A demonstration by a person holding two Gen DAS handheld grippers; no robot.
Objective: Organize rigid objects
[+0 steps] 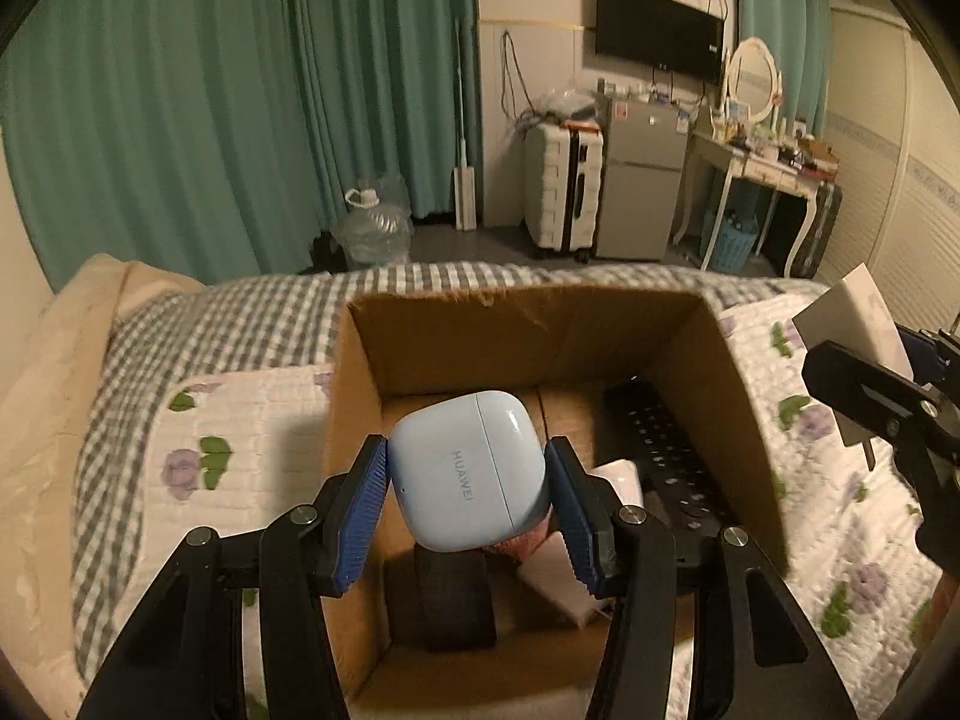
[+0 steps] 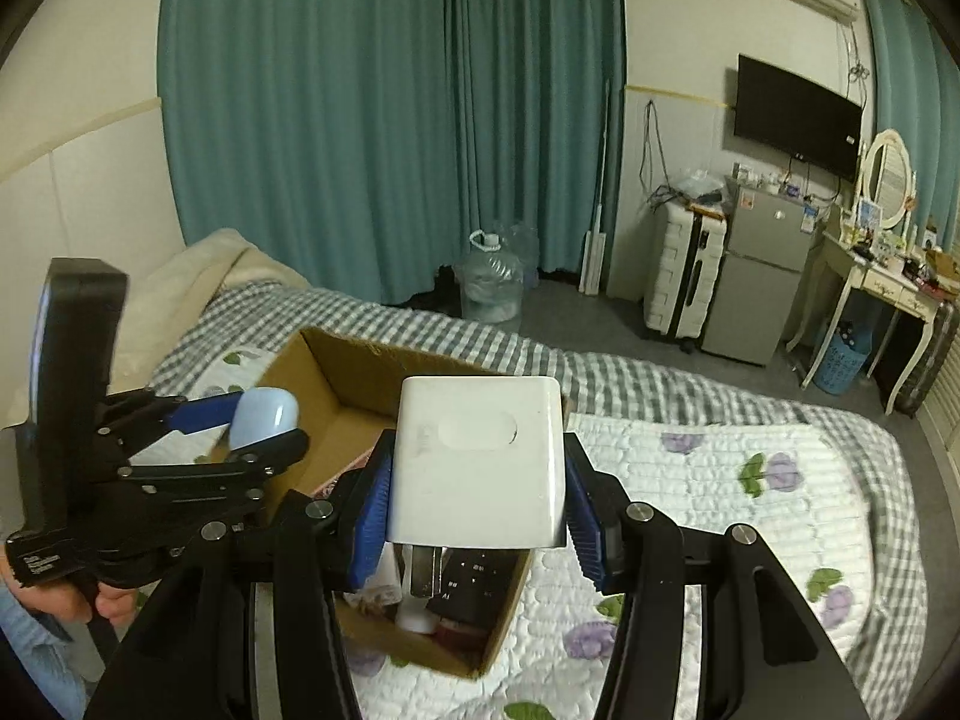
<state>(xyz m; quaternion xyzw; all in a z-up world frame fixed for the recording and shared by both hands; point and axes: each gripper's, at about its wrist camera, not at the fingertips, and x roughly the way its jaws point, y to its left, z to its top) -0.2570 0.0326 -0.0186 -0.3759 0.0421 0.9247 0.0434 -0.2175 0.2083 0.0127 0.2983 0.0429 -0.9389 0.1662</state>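
My left gripper point(image 1: 468, 486) is shut on a light blue Huawei earbud case point(image 1: 471, 468) and holds it above the open cardboard box point(image 1: 528, 324) on the bed. My right gripper point(image 2: 477, 492) is shut on a white charger plug point(image 2: 480, 456), prongs pointing down, above the box's near right part point(image 2: 336, 366). In the right wrist view the left gripper point(image 2: 240, 426) with the blue case point(image 2: 261, 417) is at the left, over the box's left side. The right gripper and charger show at the right edge of the left wrist view point(image 1: 864, 360).
Inside the box lie a black remote point(image 1: 666, 462), a dark block point(image 1: 456, 600), white items point(image 1: 558, 582) and a pink item. The box stands on a floral quilt point(image 2: 720, 492) over a checked blanket. Beyond the bed are a water jug point(image 2: 489, 288), suitcase, fridge and dressing table.
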